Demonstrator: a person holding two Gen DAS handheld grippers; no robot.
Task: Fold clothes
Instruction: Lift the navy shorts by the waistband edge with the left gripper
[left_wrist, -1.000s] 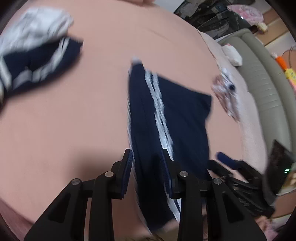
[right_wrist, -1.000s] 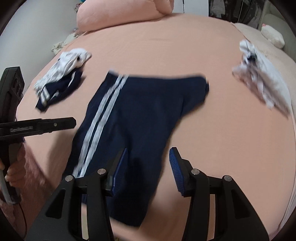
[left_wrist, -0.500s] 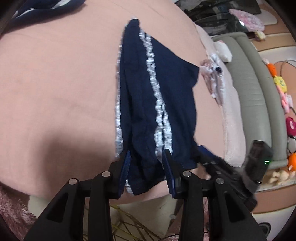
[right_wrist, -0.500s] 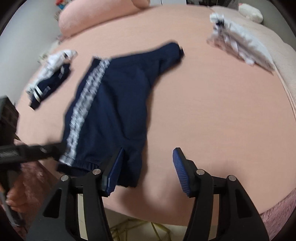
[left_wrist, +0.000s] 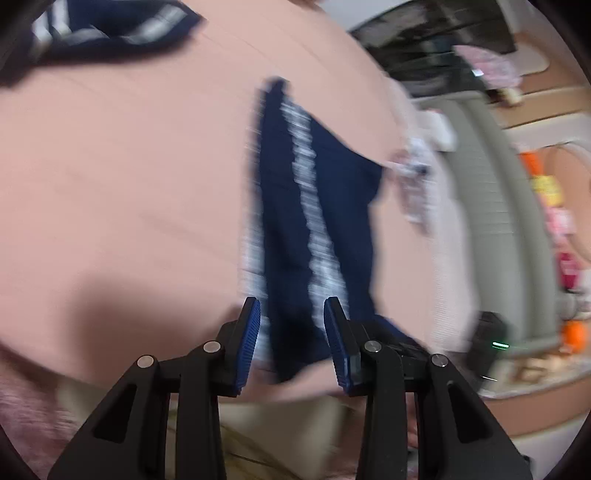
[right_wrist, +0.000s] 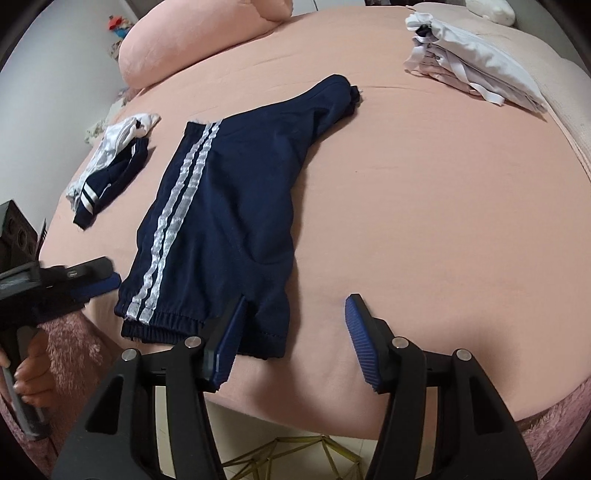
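Observation:
Navy shorts with two white side stripes (right_wrist: 229, 206) lie flat on the pink bed cover (right_wrist: 424, 192), waistband toward me near the front edge. They also show, blurred, in the left wrist view (left_wrist: 295, 221). My right gripper (right_wrist: 295, 339) is open and empty just above the cover, its left finger over the shorts' near right corner. My left gripper (left_wrist: 291, 339) is open and empty at the waistband end; it shows at the left of the right wrist view (right_wrist: 92, 284), beside the shorts' striped corner.
A crumpled navy-and-white garment (right_wrist: 110, 166) lies left of the shorts. A folded white stack (right_wrist: 472, 74) sits at the far right. A pink pillow (right_wrist: 192, 40) lies at the back. A grey sofa (left_wrist: 498, 206) stands beyond the bed. The bed's front edge is just below both grippers.
Both grippers have pulled back toward the bed's front edge, open all along. The shorts now lie flat and still, with the waistband near the edge.

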